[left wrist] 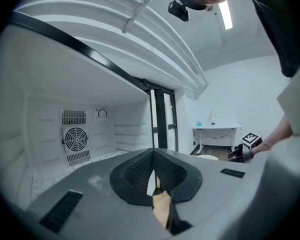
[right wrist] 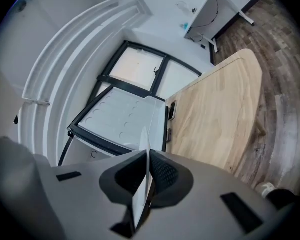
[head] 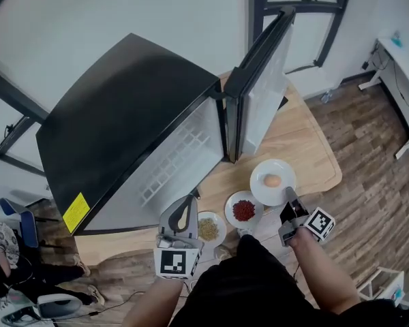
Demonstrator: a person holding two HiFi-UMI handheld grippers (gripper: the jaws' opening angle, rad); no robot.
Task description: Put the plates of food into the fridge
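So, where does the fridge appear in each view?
Head view: fridge, black, centre-left.
Left gripper view: its white inside with the fan, at left.
Right gripper view: its open door, centre-left.
Shared landmark: the white desk, seen in all three.

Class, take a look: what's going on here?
A person works at an open fridge on a wooden table, a gripper in each hand. The right gripper is shut on the rim of the egg plate. The left gripper, jaws together with nothing visibly held, points into the fridge. The plate of red food and the plate of brownish grains sit on the table; no plate shows inside the fridge.
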